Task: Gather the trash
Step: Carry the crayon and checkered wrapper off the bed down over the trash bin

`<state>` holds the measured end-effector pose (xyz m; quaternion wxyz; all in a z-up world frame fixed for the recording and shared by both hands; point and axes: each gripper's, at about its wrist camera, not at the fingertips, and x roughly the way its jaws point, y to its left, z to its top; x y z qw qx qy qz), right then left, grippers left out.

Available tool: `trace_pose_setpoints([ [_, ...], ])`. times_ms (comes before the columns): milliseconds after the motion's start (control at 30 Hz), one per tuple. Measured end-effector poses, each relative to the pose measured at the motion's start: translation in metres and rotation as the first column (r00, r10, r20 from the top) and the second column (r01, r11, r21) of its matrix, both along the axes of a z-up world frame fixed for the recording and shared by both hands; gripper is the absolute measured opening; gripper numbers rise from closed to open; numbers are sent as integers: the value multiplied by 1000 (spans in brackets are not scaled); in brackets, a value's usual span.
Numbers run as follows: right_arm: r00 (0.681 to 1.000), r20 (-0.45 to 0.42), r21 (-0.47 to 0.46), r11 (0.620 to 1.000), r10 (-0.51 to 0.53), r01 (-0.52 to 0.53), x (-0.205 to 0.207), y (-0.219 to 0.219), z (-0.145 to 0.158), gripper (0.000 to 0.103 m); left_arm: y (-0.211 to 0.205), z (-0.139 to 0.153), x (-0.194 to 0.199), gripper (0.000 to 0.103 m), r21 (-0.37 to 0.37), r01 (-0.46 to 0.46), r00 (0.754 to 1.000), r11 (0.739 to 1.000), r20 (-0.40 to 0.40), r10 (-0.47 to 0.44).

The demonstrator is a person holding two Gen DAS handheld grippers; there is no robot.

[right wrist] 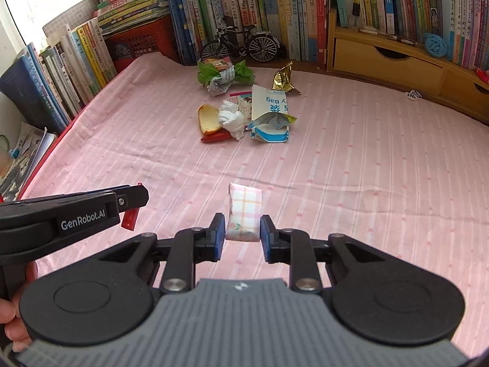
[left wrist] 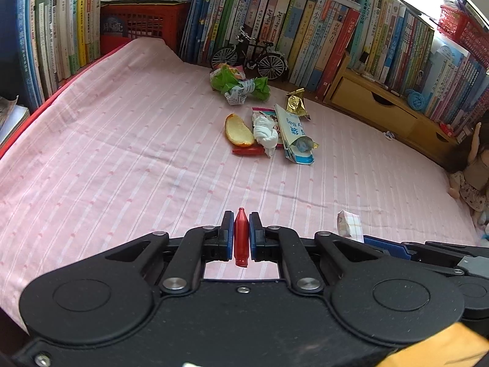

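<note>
A pink striped cloth [left wrist: 122,140] covers the surface, walled in by rows of books [right wrist: 259,3] and a wooden drawer unit [right wrist: 388,61], so the litter stands out in one loose heap near the far middle: a crushed blue-and-white carton [right wrist: 269,113], green wrapping [right wrist: 226,75], a gold wrapper [right wrist: 282,79], a slice of peel [left wrist: 238,130], a wadded tissue [left wrist: 266,134] and a red piece [left wrist: 249,151] lying at the tissue's edge. Both tools hang clear of the cloth, apparently carrying their finds off. The right gripper [right wrist: 241,234] has its jaws pressed on a checked paper packet [right wrist: 244,214], held end-on; the left gripper [left wrist: 241,235] has its jaws clamped tight on a slim red cap-like stick [left wrist: 241,238], upright between the pads.
</note>
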<state>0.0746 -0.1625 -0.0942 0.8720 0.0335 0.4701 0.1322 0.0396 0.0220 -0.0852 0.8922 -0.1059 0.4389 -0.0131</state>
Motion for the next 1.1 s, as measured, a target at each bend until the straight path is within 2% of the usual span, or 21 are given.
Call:
trace_pose_setpoints([
  [233, 999, -6, -3, 999, 38, -38, -59, 20, 9, 30, 23, 9, -68, 9, 3, -13, 1000, 1000, -3, 13],
  [567, 994, -38, -3, 994, 105, -105, -133, 53, 4, 30, 59, 3, -151, 9, 8, -40, 999, 999, -33, 41],
  [800, 983, -83, -5, 986, 167, -168, -176, 76, -9, 30, 85, -18, -199, 9, 8, -70, 994, 998, -89, 70],
  [1100, 965, -156, -2, 976, 213, -216, -212, 100, -32, 30, 109, -48, -237, 9, 0, -100, 981, 995, -166, 99],
])
